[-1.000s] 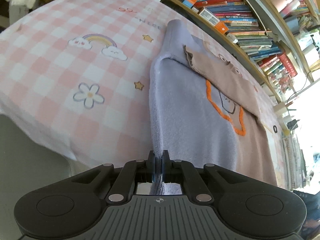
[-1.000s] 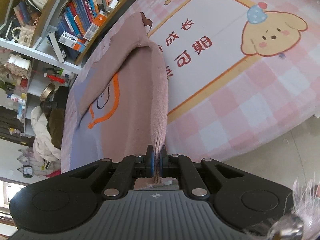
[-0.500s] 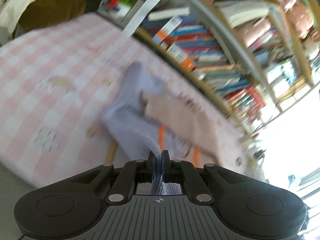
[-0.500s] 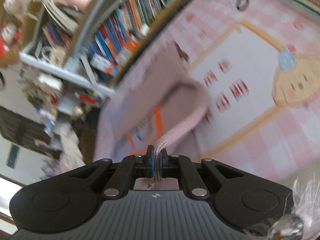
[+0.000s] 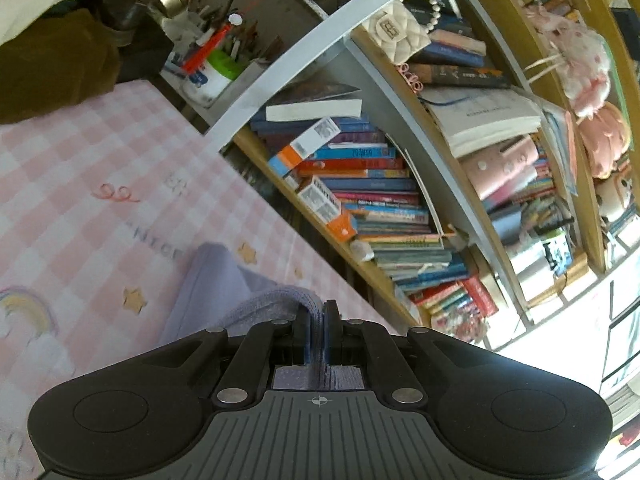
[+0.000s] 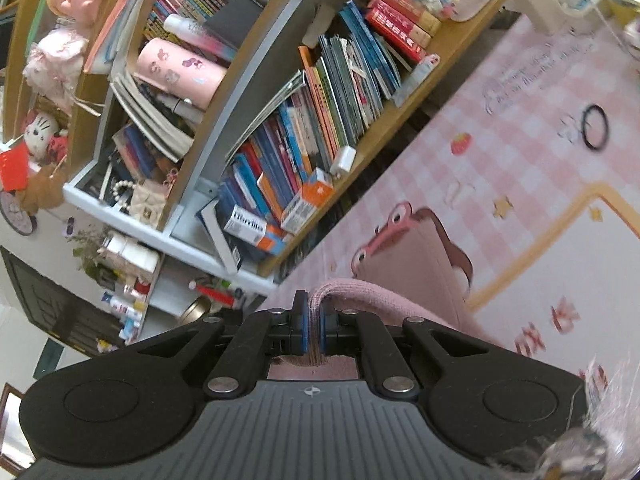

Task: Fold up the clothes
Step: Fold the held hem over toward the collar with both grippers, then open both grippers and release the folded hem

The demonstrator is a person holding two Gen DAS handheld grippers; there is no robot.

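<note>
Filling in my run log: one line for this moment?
left tongs: shut on sweater | right tongs: shut on sweater | bedsheet beneath

Sweater (image 5: 224,280) lavender one side, pink the other; edges lifted off bed.

My left gripper (image 5: 316,322): jaws closed tight, blue pads pinching a lilac knit edge, fabric bunched betw them & trailing back under the body. Pointing a bit below level, rolled so scene tilts. My right gripper (image 6: 315,320): jaws closed too, pads clamped on a pink knit edge, same slight downward pitch. Both black bodies fill lower part of each view. No hands or sleeves visible.
</note>
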